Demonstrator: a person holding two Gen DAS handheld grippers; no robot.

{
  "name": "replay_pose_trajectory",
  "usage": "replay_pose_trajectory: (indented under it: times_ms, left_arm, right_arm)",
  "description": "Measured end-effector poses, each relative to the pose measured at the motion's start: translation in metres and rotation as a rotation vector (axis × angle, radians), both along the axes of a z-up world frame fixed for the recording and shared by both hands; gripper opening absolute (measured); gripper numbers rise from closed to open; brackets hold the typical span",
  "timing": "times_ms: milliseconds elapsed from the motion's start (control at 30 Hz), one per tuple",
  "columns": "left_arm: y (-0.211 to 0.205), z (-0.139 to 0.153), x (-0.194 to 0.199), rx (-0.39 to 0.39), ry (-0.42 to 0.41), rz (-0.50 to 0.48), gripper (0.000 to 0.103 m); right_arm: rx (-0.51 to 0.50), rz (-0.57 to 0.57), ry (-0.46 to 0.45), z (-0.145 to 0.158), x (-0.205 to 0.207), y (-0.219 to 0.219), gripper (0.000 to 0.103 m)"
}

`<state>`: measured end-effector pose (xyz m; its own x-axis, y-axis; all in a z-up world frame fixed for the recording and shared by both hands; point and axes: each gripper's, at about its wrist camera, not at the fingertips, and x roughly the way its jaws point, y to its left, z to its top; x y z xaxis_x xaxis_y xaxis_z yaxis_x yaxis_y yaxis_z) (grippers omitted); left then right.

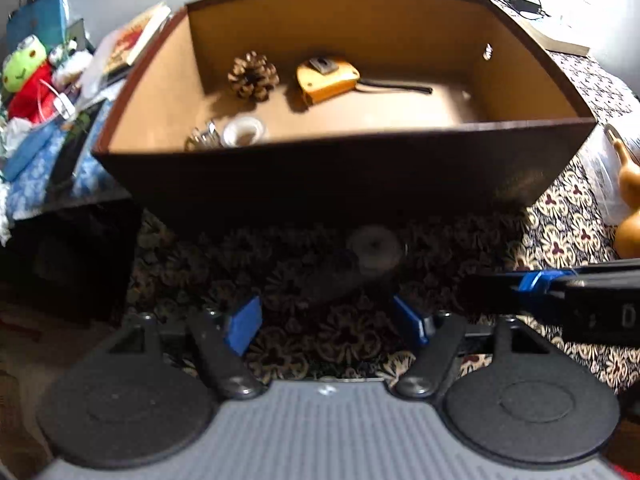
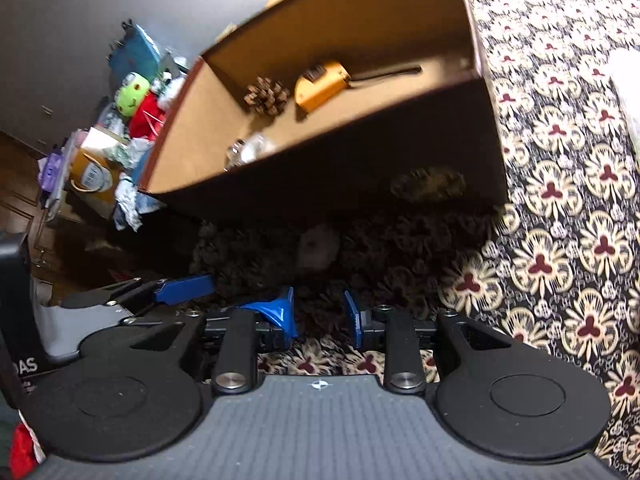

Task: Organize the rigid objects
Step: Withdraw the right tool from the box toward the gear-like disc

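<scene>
A dark wooden box [image 1: 304, 184] with a tan inside stands on the patterned cloth. Inside it lie a pine cone [image 1: 252, 76], a yellow tape measure [image 1: 326, 78], a roll of white tape [image 1: 245, 131] and a small clear shiny thing [image 1: 202, 138]. A pale round object [image 1: 374, 250] rests on the cloth in the box's shadow, just ahead of my left gripper [image 1: 332, 322], which is open and empty. My right gripper [image 2: 320, 316] is also open and empty, a little short of the same round object [image 2: 318, 250]. The box [image 2: 360, 176] fills the upper middle of the right wrist view.
A cluttered pile with a green frog plush [image 1: 22, 68], books and cloths sits left of the box. A gourd [image 1: 628, 200] and a plastic bag stand at the right. A cable and adapter [image 1: 520, 0] lie behind the box. The patterned cloth [image 2: 560, 200] stretches to the right.
</scene>
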<state>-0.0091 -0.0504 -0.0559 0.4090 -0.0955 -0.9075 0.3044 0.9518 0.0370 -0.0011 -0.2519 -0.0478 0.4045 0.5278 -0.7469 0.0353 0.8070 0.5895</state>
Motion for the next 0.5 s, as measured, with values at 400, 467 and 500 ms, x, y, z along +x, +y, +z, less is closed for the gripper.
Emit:
replay_pose_trajectory:
  times_ms: [400,467,500]
  left_arm:
    - [0.014,-0.03,-0.004,-0.016,0.067,0.008,0.074]
    - [0.015,-0.032,-0.003,-0.026,0.074,0.004,0.074]
    - [0.015,-0.032,-0.003,-0.031,0.077,-0.001,0.074]
  right_arm:
    - [-0.022,-0.029,0.077,-0.02,-0.004,0.001,0.01]
    - [-0.029,-0.031,0.08,-0.02,-0.003,0.003,0.01]
    - [-0.033,-0.031,0.081,-0.02,-0.003,0.004,0.01]
